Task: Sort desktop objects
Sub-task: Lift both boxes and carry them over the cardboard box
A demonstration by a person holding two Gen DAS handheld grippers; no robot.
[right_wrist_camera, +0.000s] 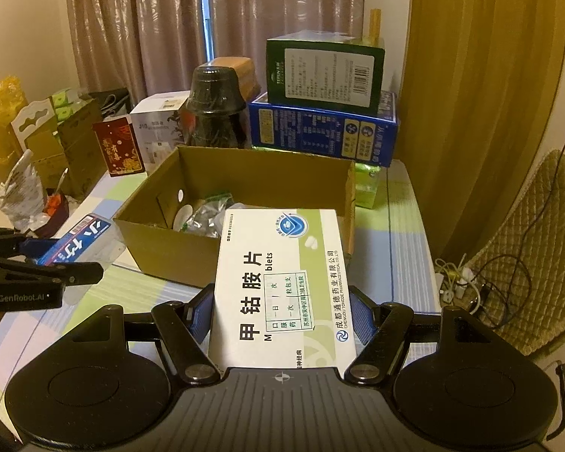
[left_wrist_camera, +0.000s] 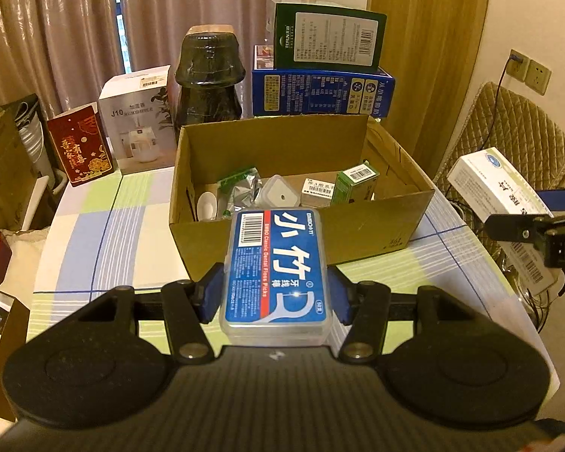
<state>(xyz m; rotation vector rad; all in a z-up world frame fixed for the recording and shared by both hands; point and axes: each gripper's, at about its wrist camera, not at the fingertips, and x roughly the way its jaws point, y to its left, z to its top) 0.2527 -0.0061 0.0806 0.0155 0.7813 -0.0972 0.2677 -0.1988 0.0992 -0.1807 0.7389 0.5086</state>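
Presently, left gripper (left_wrist_camera: 277, 295): clamped on floss box (left_wrist_camera: 277, 267), held before cardboard box (left_wrist_camera: 301, 226) rim.
Right gripper (right_wrist_camera: 282, 314): clamped on tablet box (right_wrist_camera: 282, 282), above checked tablecloth (right_wrist_camera: 406, 248).
Writing: "Dental Floss Picks"; "GenRobot.AI".

My left gripper (left_wrist_camera: 277, 293) is clamped on a clear floss-pick case (left_wrist_camera: 277, 275) with a blue label, its blue pads pressing both long sides. I hold it above the bench (left_wrist_camera: 94, 226), just in front of the open cardboard box (left_wrist_camera: 301, 226). Inside that box I see a white spoon (left_wrist_camera: 206, 203), a foil packet (left_wrist_camera: 241, 188) and small cartons. At the right edge, my right gripper (left_wrist_camera: 516, 231) carries a white medicine box (left_wrist_camera: 497, 184).
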